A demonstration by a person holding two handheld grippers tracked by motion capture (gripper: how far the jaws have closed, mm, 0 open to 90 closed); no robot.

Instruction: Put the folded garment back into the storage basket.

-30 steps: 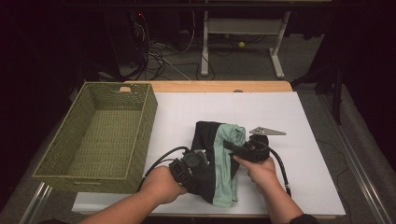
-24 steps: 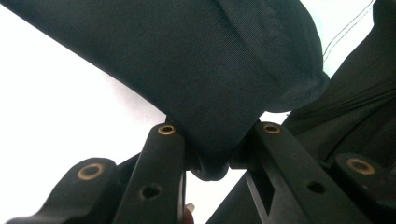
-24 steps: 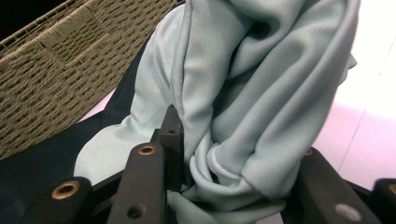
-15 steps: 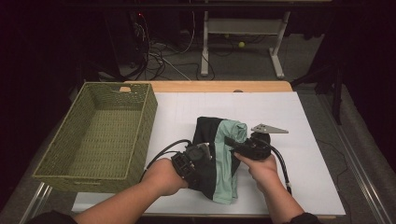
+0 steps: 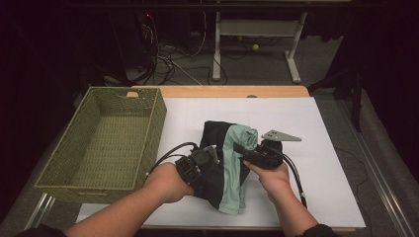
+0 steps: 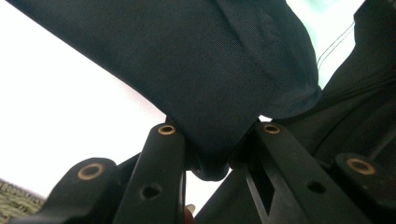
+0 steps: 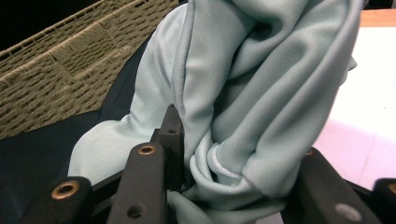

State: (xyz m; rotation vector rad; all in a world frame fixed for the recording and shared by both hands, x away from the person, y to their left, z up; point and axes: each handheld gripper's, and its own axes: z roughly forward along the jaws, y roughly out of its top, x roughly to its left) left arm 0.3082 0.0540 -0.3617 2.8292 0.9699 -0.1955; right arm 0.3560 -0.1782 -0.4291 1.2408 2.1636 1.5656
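Black-and-mint garment (image 5: 225, 163) bunched between both tools, pinched by each.

High view fixed overhead, facing forward and down across the white table (image 5: 316, 148), left gripper view pressed up against dark cloth between its jaws, right gripper view just as close on pale green folds, both sharing the garment (image 5: 232, 168).

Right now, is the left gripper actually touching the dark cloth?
Touching. In the left gripper view, the left gripper has a fold of the dark cloth pinched between its two black jaws.
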